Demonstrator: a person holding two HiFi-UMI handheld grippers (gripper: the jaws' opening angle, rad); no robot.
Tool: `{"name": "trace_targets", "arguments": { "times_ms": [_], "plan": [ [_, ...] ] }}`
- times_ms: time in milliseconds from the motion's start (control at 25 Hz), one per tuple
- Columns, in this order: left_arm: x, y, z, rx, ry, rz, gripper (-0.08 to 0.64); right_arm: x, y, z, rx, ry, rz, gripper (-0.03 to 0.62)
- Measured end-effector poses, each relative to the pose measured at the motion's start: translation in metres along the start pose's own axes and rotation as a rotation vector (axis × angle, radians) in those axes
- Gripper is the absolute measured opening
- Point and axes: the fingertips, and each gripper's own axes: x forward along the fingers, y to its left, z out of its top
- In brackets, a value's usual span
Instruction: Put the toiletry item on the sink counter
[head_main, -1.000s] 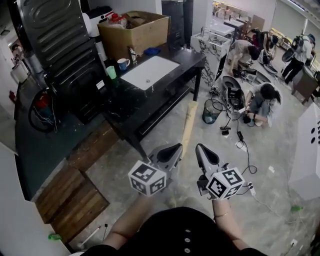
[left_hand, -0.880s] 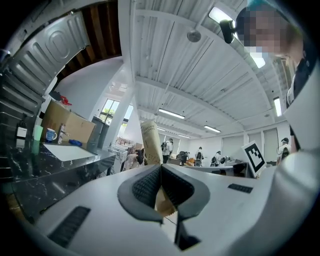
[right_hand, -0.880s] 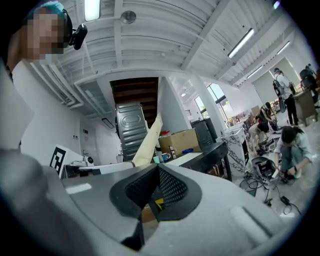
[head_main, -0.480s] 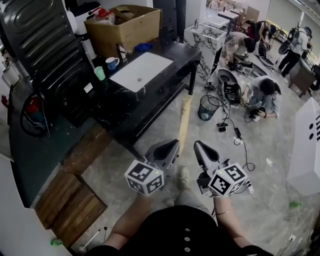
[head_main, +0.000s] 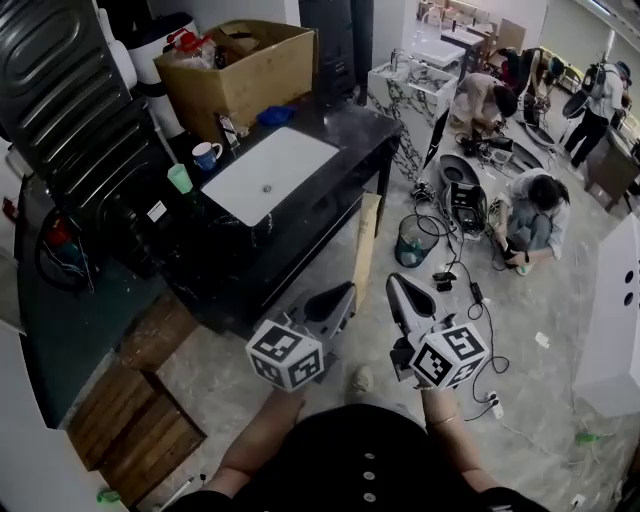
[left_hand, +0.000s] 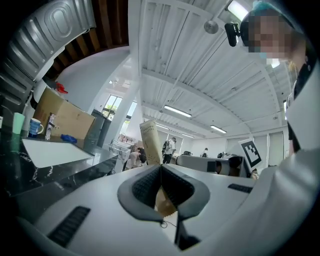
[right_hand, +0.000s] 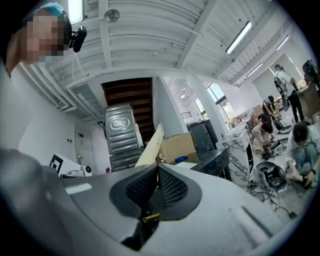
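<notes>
A long beige toiletry box (head_main: 362, 245) sticks out forward from my left gripper (head_main: 345, 293), which is shut on its near end. The same box (left_hand: 150, 142) rises from between the closed jaws of the left gripper (left_hand: 161, 167) in the left gripper view. My right gripper (head_main: 395, 283) is beside it, shut with nothing held; from the right gripper (right_hand: 157, 167) the box (right_hand: 152, 145) shows to the left. The black sink counter (head_main: 340, 125) with its white basin (head_main: 265, 175) stands ahead and to the left, well apart from both grippers.
On the counter stand a cardboard box (head_main: 240, 65), a blue-and-white mug (head_main: 206, 155), a green cup (head_main: 180, 178) and a faucet (head_main: 228, 130). Wooden pallets (head_main: 130, 420) lie lower left. A bin (head_main: 413, 240), cables and crouching people (head_main: 530, 215) fill the right floor.
The counter has drawn nearer and shifted left in the head view as I walk toward it. Both grippers keep their pose, the left still holding the box.
</notes>
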Motion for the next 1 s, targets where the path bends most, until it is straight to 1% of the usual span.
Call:
{"name": "trace_targets", "arguments": {
  "times_ms": [200,360,520,600,760,1000],
  "plan": [
    [0.058,0.023,0.014,0.007,-0.009,0.006,0.012,0.035,-0.050,0.023,-0.008,-0.005,0.008,0.003],
    [0.100,0.040,0.025,0.027,-0.014,0.022,0.012,0.058,-0.086,0.038,-0.013,-0.005,0.039,0.003],
    [0.130,0.051,0.035,0.030,-0.030,0.036,0.012,0.075,-0.111,0.053,-0.028,-0.001,0.069,0.003],
    [0.140,0.057,0.033,0.020,-0.023,0.044,0.012,0.081,-0.121,0.052,-0.023,0.010,0.075,0.003],
    [0.156,0.065,0.019,-0.003,0.015,0.056,0.012,0.085,-0.136,0.038,0.005,0.045,0.080,0.003],
    [0.183,0.083,0.011,-0.018,0.048,0.030,0.012,0.101,-0.165,0.031,0.036,0.059,0.051,0.003]
  ]
}}
